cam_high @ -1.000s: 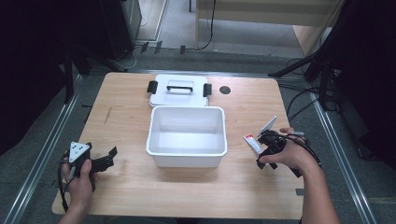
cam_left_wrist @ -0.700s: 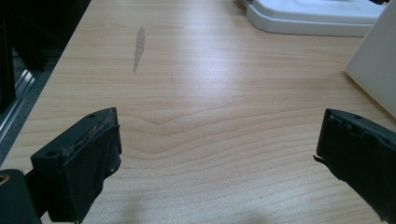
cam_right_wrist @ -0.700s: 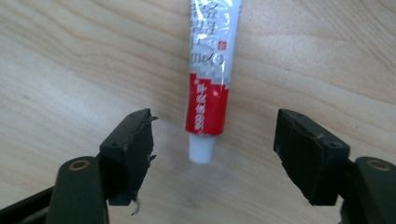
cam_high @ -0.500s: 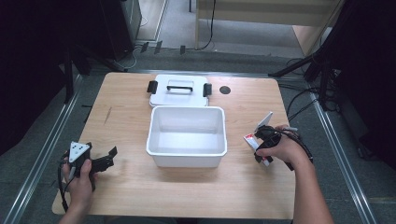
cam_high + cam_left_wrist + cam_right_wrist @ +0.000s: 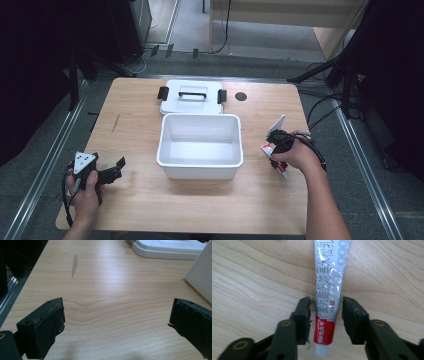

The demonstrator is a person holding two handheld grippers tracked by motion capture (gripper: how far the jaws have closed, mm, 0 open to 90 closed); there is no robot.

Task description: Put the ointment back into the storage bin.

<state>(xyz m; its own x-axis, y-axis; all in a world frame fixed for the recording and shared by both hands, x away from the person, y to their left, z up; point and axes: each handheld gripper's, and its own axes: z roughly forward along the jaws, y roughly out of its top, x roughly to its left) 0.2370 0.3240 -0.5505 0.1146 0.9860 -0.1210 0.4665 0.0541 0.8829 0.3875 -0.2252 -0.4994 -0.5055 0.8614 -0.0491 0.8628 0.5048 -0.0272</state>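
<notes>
Item: my right tool (image 5: 325, 312), moved onto the ointment tube (image 5: 329, 290) right of the white bin (image 5: 200, 161), jaws just closing astride it, not yet clenched; pickup imminent.

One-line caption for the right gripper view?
Right claw straddles a white ointment tube lying on the wooden table, jaws just closing, slight gaps still visible at both pads.

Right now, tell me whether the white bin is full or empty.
Empty. In the high view the white bin shows a bare white floor and walls, with nothing inside. Its lid lies on the table behind it.
</notes>
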